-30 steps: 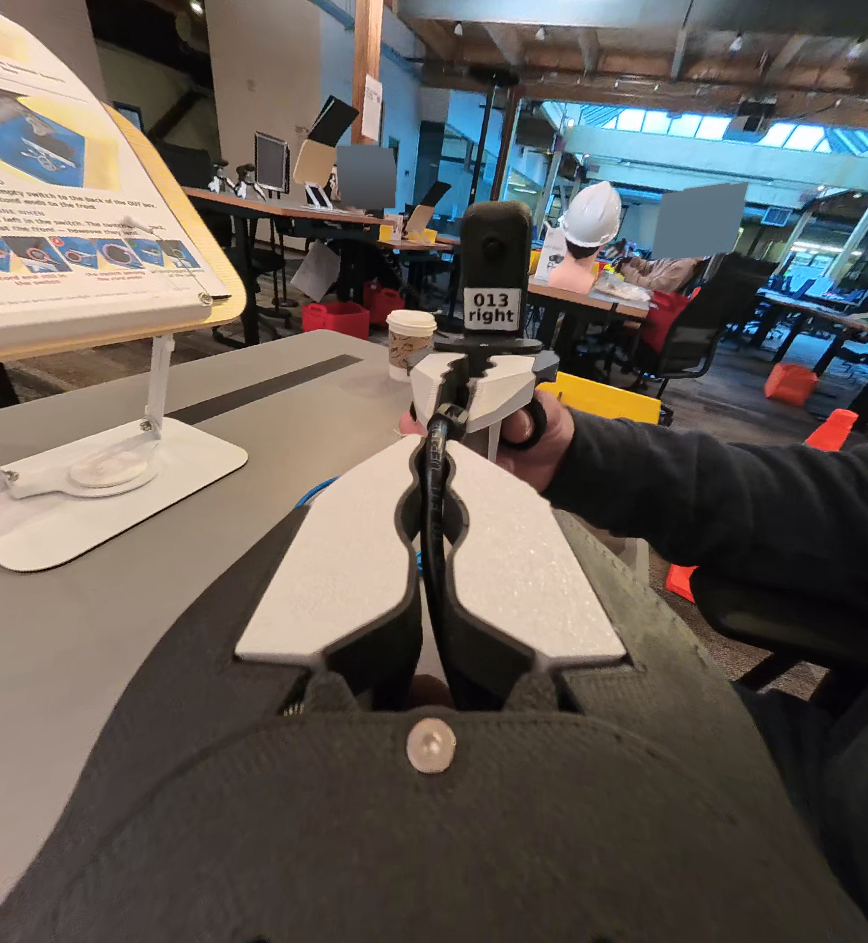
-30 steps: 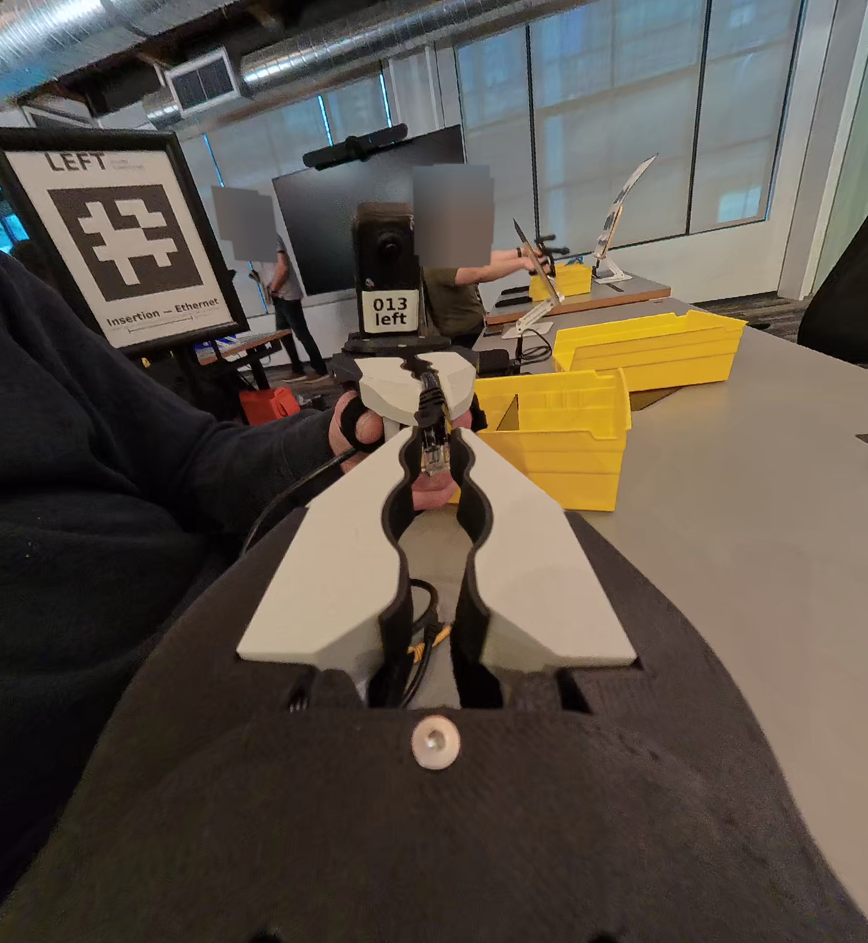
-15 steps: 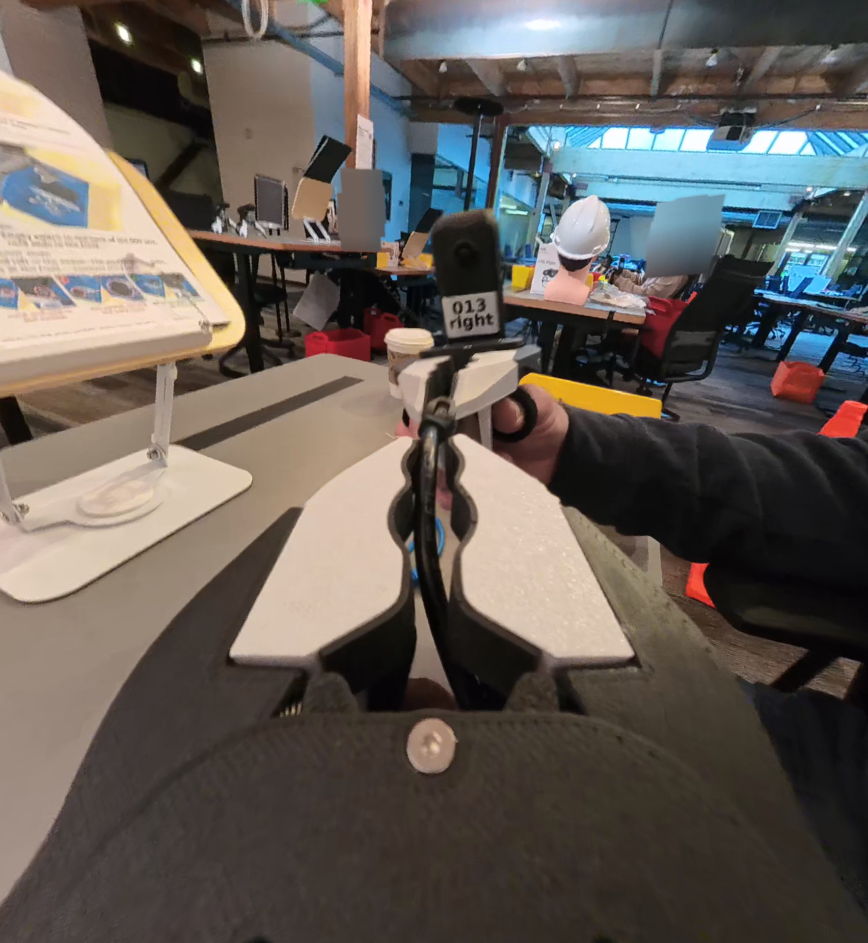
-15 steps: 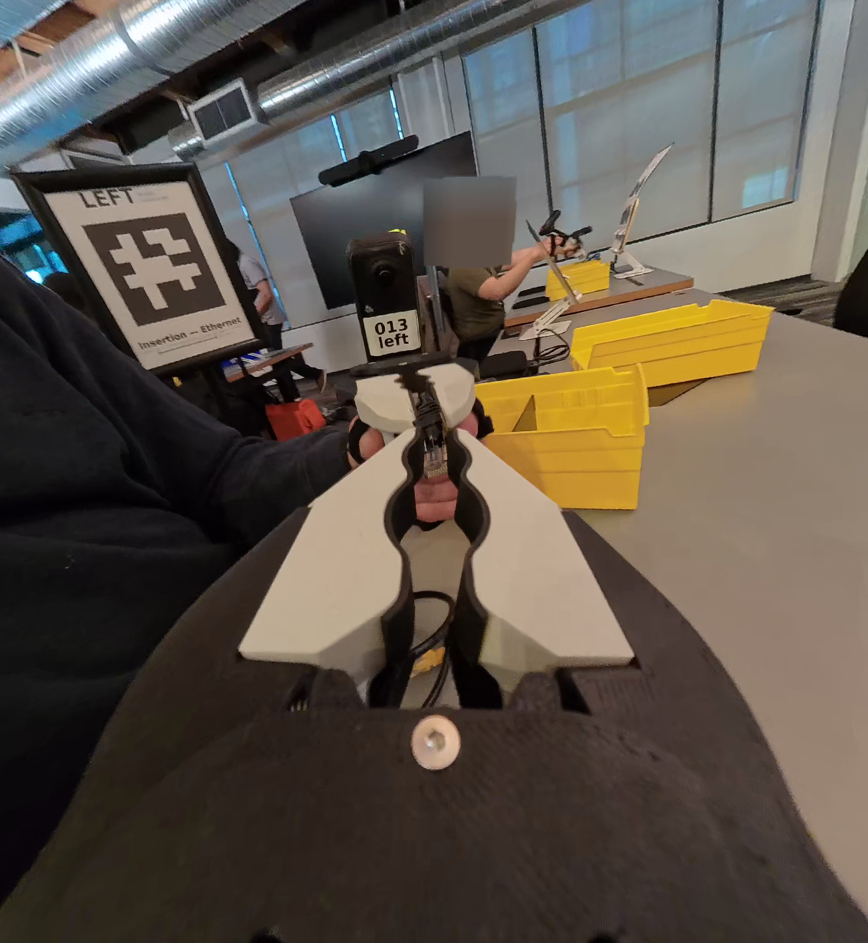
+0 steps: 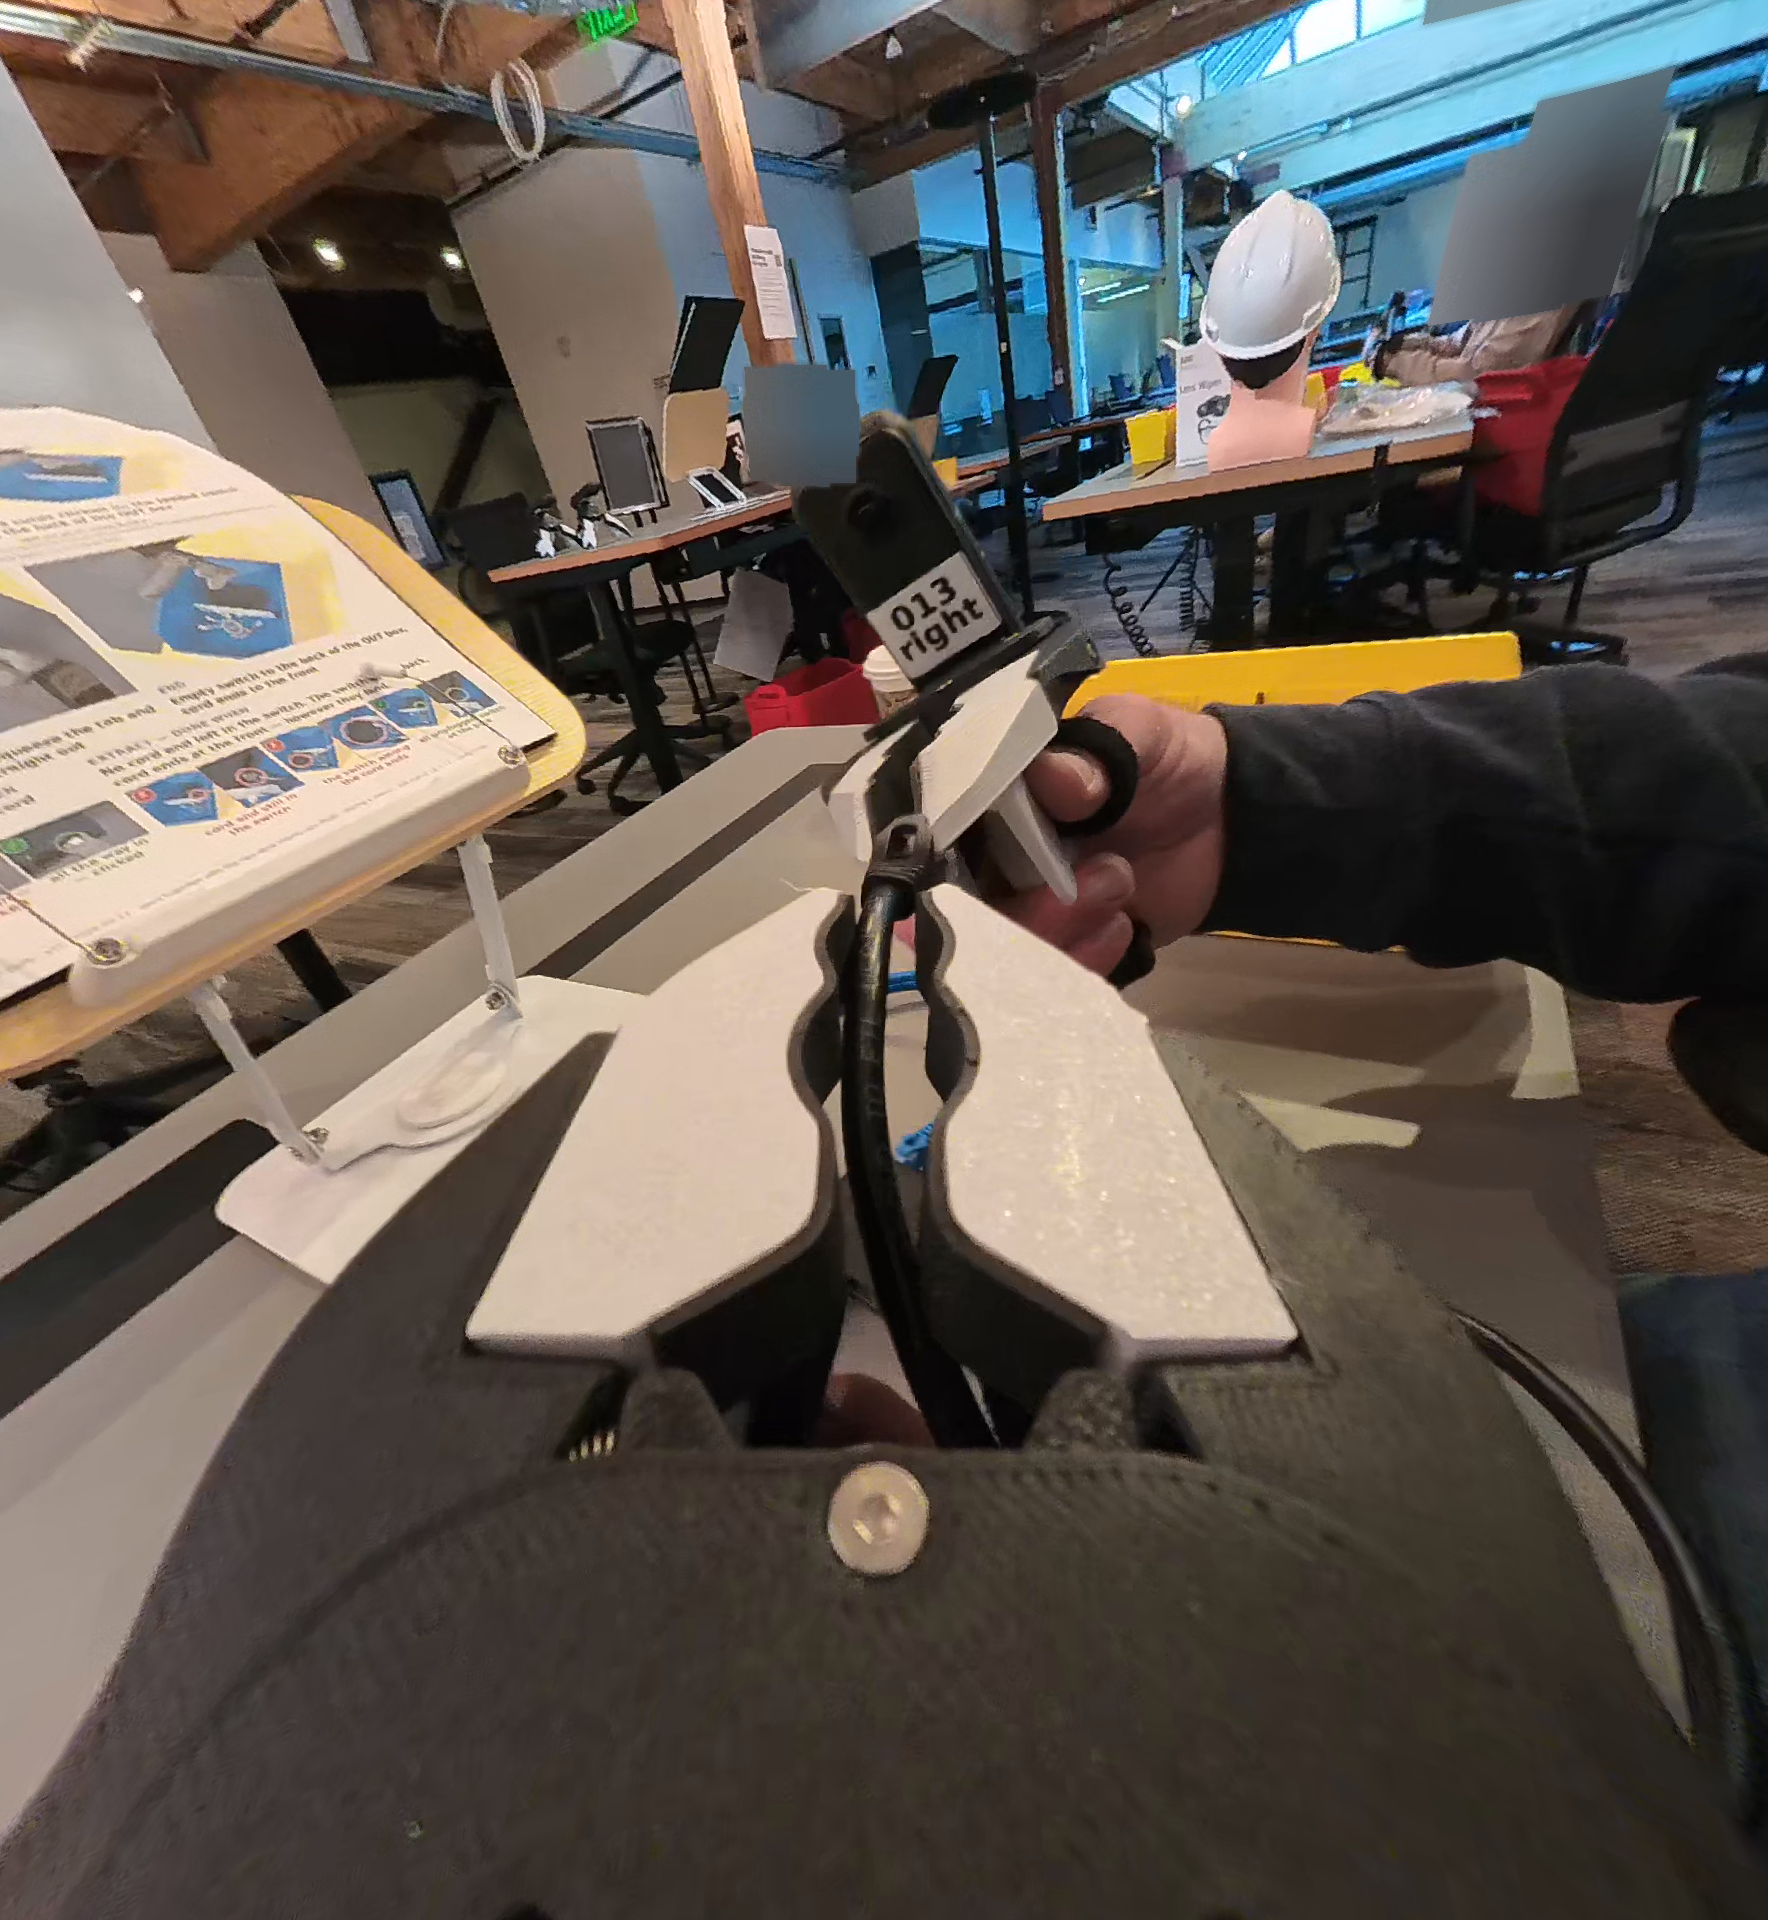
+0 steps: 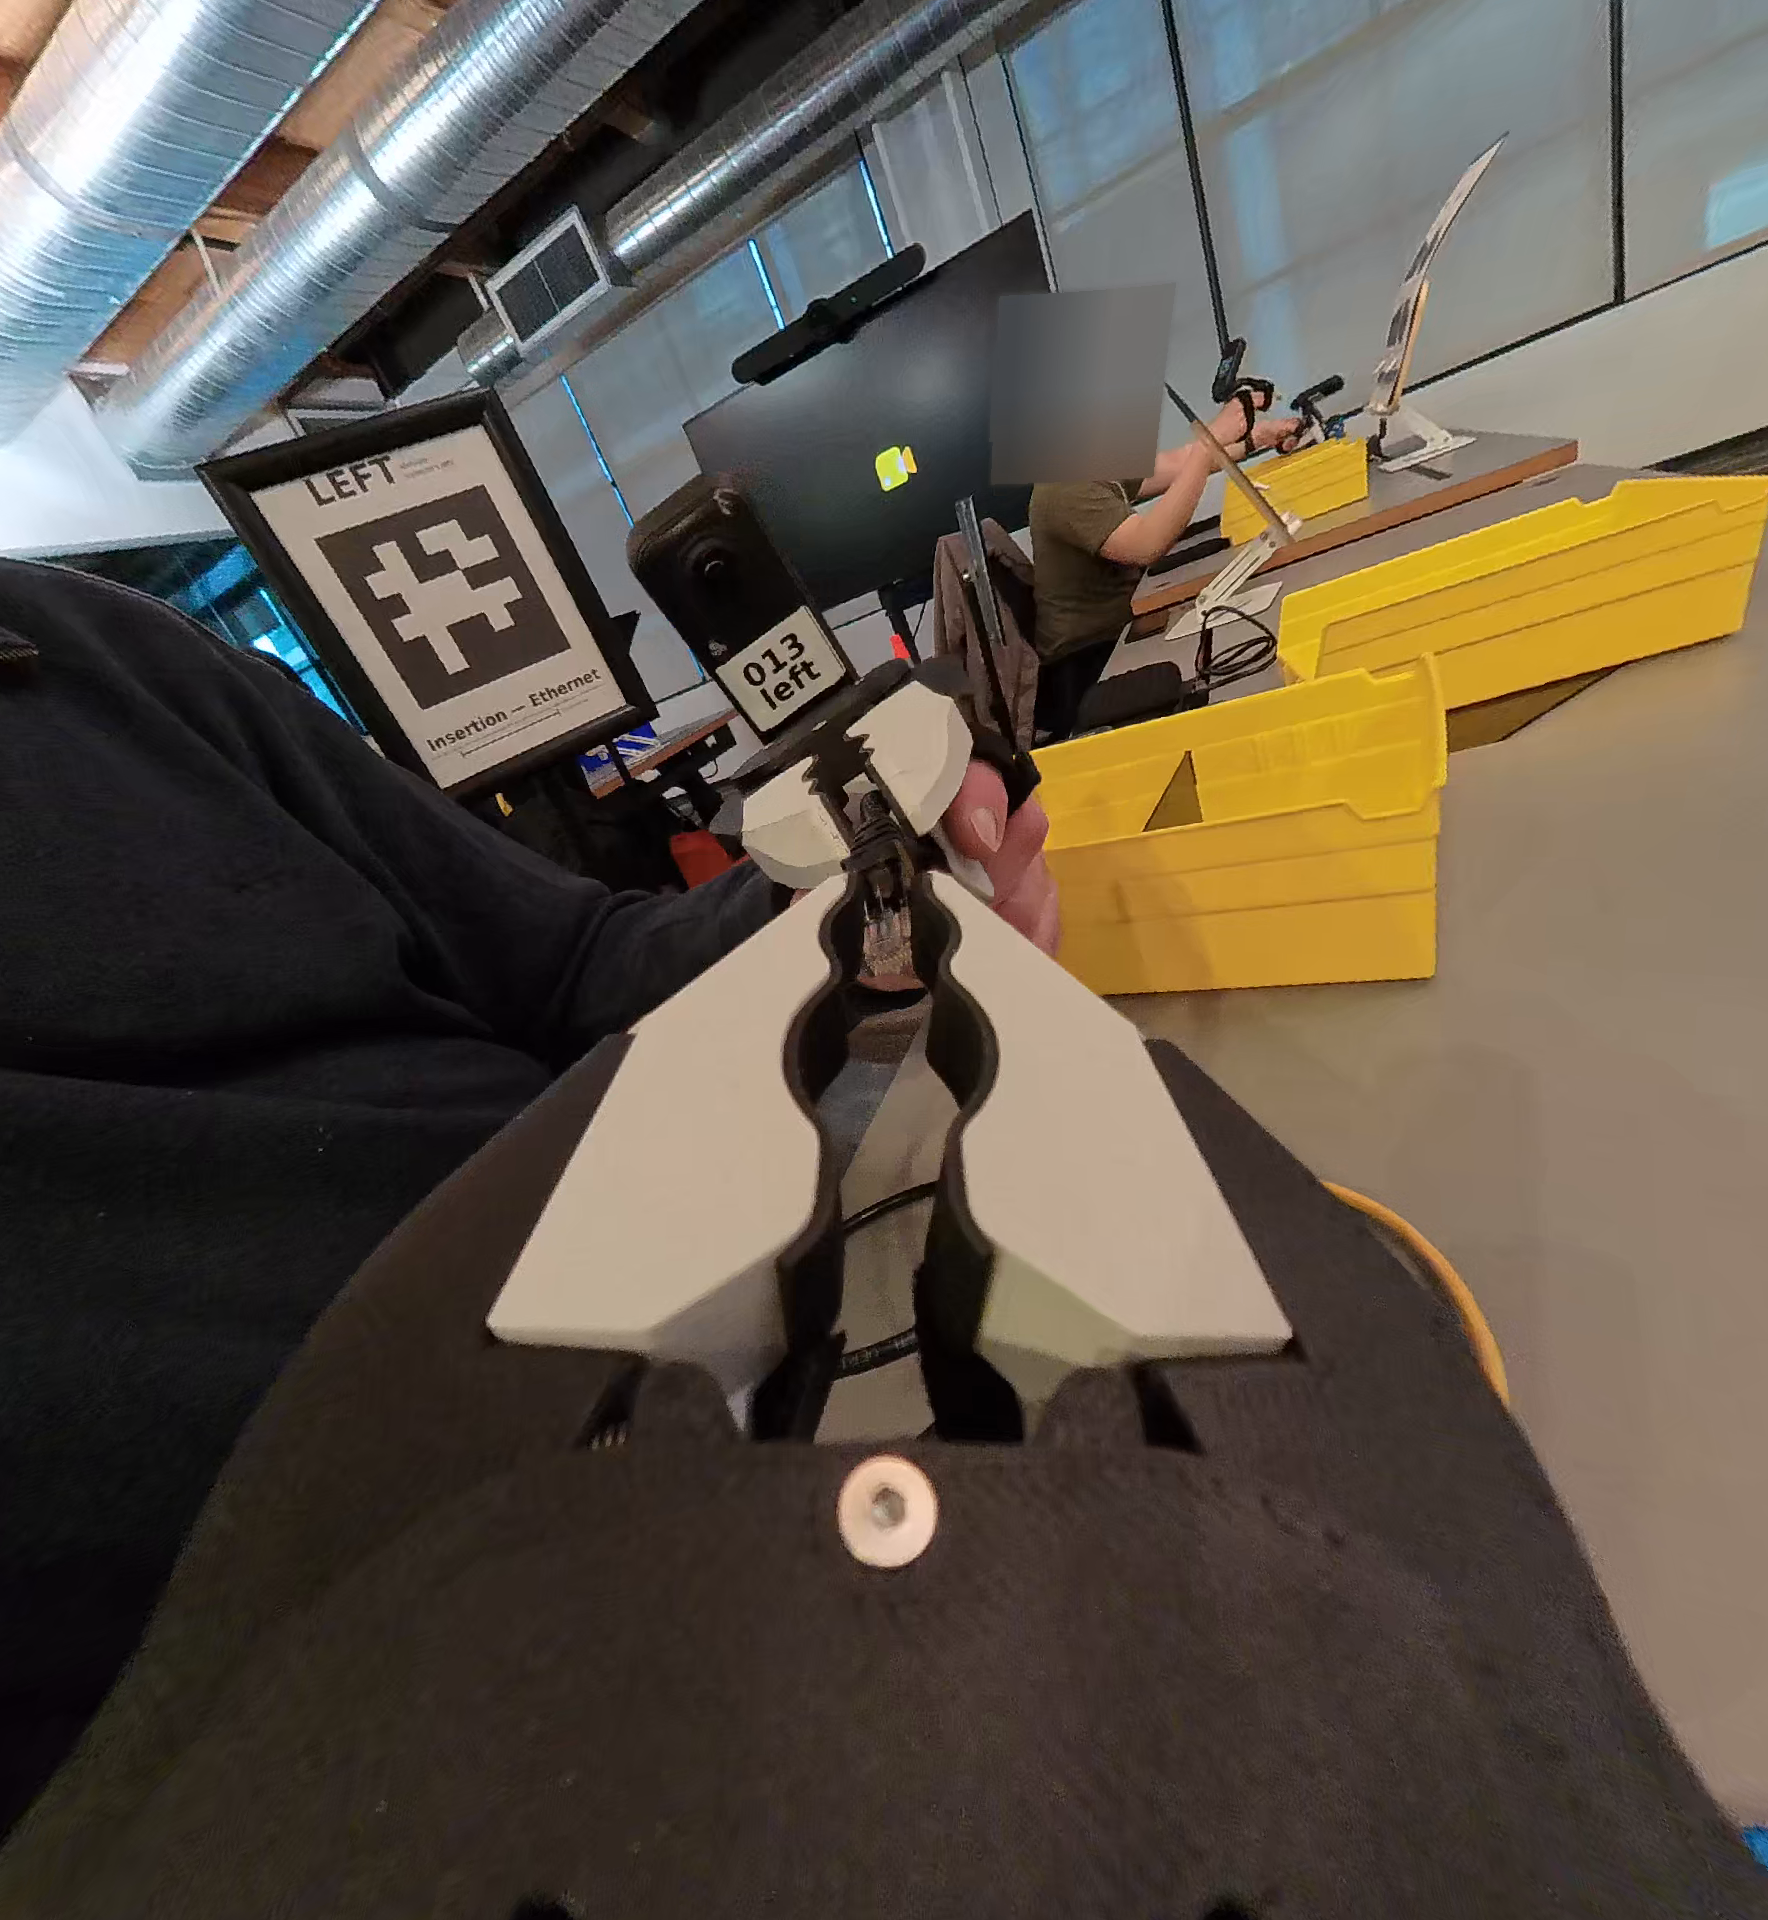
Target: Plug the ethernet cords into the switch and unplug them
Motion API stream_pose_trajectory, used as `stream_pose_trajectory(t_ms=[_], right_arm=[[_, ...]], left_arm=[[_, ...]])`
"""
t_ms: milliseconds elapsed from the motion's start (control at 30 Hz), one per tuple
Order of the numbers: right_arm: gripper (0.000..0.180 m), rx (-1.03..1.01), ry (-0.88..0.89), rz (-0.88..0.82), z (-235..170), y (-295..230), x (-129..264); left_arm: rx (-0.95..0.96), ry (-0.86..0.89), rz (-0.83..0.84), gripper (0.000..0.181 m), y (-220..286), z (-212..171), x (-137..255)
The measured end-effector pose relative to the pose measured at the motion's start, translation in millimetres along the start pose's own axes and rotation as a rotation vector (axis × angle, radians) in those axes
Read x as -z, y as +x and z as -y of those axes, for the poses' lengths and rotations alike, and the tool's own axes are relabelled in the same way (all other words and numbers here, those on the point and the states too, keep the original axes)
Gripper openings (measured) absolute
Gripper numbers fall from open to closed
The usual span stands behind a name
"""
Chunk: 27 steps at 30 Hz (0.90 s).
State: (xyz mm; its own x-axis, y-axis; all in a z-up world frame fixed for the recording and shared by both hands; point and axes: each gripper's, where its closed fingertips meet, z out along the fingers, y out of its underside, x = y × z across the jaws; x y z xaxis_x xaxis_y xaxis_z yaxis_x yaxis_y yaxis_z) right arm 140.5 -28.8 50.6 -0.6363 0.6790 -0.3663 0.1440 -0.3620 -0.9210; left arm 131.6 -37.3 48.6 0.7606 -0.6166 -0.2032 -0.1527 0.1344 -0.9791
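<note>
A black ethernet cord [image 5: 875, 1049] runs up between the white fingers of my left gripper [image 5: 885, 920], which is shut on it. Its clear plug [image 6: 880, 930] sits between the tips of my right gripper [image 6: 885, 904], which is closed on it. The two grippers face each other tip to tip above the grey table [image 6: 1638, 1039]. The right gripper [image 5: 911, 821] shows ahead in the left wrist view, and the left gripper [image 6: 859, 821] shows ahead in the right wrist view. No switch shows in either view.
Two yellow bins [image 6: 1244, 862] [image 6: 1534, 592] stand on the table beyond the left gripper. An instruction board on a white stand [image 5: 215, 707] is at the left. A framed sign [image 6: 433, 592] stands behind. A blue cord [image 5: 911, 1143] and an orange cord [image 6: 1451, 1278] lie on the table. Left and right tips are no more than a few centimetres apart.
Both grippers have rolled sideways and drawn closer together, still joined on the cord. The plug stays between the right gripper's tips.
</note>
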Motion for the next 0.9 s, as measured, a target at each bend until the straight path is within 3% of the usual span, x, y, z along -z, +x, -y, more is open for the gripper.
stream_pose_trajectory(t_ms=[267, 900], right_arm=[[0.007, -0.040, -0.013, 0.012, -2.8, 1.0, 1.9], [0.018, 0.022, -0.034, -0.118, -3.1, 17.0, 11.4]], left_arm=[[-0.064, -0.025, 0.016, 0.009, 2.3, -2.9, -1.3], [0.115, -0.048, -0.003, 0.005, -8.1, -12.6, 3.1]])
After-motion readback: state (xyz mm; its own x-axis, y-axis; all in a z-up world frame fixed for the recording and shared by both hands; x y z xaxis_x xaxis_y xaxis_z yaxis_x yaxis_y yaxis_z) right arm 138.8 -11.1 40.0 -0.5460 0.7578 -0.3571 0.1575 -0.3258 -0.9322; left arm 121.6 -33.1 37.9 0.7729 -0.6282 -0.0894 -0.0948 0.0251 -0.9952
